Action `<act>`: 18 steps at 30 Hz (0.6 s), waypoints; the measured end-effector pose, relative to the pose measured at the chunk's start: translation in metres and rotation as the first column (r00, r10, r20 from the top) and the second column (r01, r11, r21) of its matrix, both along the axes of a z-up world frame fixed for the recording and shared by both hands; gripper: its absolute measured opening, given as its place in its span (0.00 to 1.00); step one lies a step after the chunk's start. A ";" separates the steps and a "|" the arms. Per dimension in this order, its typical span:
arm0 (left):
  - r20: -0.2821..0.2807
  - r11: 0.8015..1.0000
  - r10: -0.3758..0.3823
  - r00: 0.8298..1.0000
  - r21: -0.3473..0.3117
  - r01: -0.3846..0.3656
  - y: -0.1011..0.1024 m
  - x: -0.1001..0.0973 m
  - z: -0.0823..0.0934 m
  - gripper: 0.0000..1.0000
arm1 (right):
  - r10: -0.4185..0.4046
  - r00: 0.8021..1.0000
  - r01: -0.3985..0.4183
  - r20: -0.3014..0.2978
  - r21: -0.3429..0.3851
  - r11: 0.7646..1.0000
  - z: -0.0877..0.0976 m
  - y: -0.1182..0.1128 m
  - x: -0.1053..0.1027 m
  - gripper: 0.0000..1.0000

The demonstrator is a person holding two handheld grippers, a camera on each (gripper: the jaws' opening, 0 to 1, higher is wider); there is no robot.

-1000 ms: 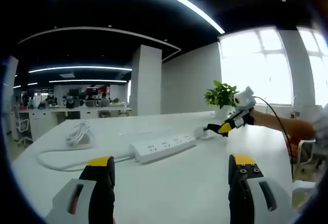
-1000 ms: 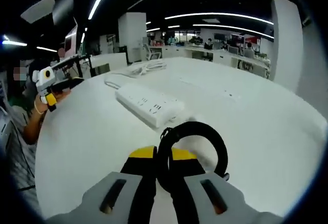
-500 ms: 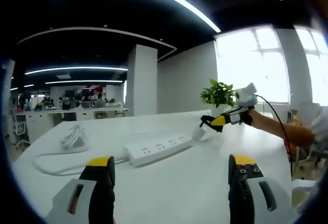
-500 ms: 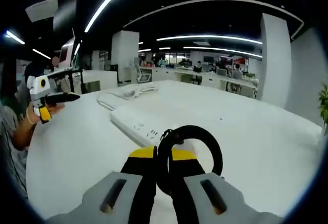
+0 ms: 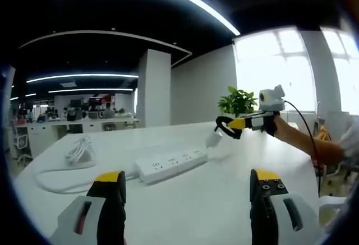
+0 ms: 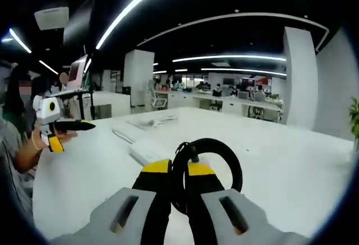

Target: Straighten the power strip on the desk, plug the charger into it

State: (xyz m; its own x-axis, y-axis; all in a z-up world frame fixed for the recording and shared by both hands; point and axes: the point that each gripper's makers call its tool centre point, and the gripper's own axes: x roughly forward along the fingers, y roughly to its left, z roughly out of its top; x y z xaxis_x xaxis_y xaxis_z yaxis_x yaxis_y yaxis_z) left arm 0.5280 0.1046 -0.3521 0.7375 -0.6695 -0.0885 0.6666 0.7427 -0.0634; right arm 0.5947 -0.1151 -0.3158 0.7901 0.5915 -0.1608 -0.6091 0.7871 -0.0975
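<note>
A white power strip [image 5: 171,163] lies at a slant in the middle of the white desk [image 5: 213,200], its cord [image 5: 53,173] curving off to the left. My left gripper [image 5: 188,175] is open, low over the near desk edge and well short of the strip. My right gripper [image 5: 229,126] is in the air past the strip's right end. It is shut on the charger's black cable loop [image 6: 208,169], and the white charger [image 5: 213,139] dangles below it. From the right gripper [image 6: 178,169], the strip [image 6: 143,156] shows just beyond the jaws, partly hidden.
A coiled white cable [image 5: 78,147] lies at the desk's far left. A potted plant [image 5: 238,102] stands at the far edge by the window. A person's forearm [image 5: 300,138] reaches in from the right. The left gripper [image 6: 56,126] is in a hand at the left.
My right gripper has risen off the desk with the charger's cable, lifting the white charger above the strip's right end. The left gripper has stayed open in place.
</note>
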 end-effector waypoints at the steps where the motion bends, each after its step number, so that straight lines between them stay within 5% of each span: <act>1: 0.000 1.000 0.000 1.000 0.000 0.000 0.000 0.000 0.000 0.93 | 0.001 1.000 -0.001 0.004 0.003 1.000 0.001 0.002 -0.001 0.06; 18: 0.056 0.997 -0.027 0.998 0.077 0.023 -0.021 0.018 0.010 0.93 | 0.022 0.998 -0.026 0.057 0.077 0.997 0.028 0.031 -0.010 0.06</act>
